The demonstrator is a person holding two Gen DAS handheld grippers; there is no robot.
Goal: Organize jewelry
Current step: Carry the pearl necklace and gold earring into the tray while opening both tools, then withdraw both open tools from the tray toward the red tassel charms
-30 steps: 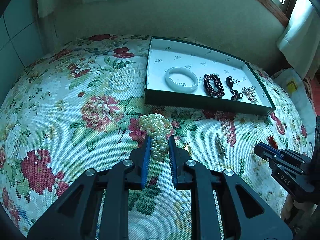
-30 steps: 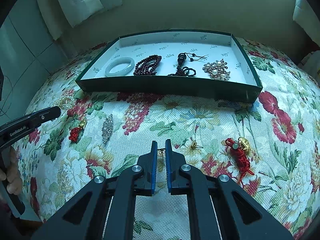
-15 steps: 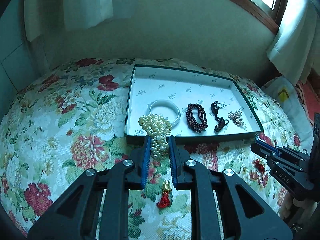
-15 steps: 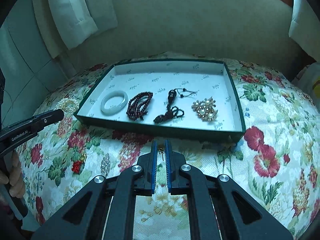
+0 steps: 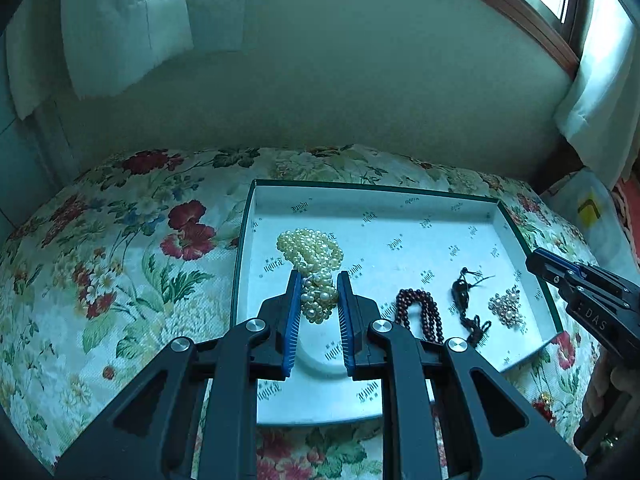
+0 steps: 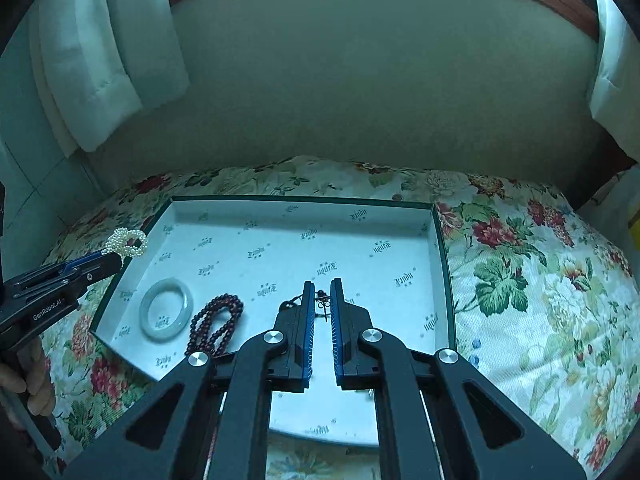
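Observation:
My left gripper (image 5: 318,294) is shut on a bunch of cream pearl strands (image 5: 312,256) and holds it above the left part of the green-rimmed white tray (image 5: 400,240). In the right wrist view the pearls (image 6: 127,242) hang at the tray's left edge. My right gripper (image 6: 321,300) is shut on a small dark earring (image 6: 323,305) above the tray (image 6: 280,240). In the tray lie a white jade bangle (image 6: 166,314), a dark red bead bracelet (image 6: 216,324), a black corded pendant (image 5: 466,300) and a pearl brooch (image 5: 506,308).
The tray sits on a floral cloth (image 5: 120,280) over a rounded surface. A small red tasselled charm (image 5: 544,406) lies on the cloth at the right. A wall and white curtains (image 6: 100,60) stand behind. A hand (image 6: 24,376) holds the left gripper's handle.
Both grippers rose from the cloth and moved forward over the tray, the left one with the pearls, the right one with the earring. The jewelry in the tray has not moved.

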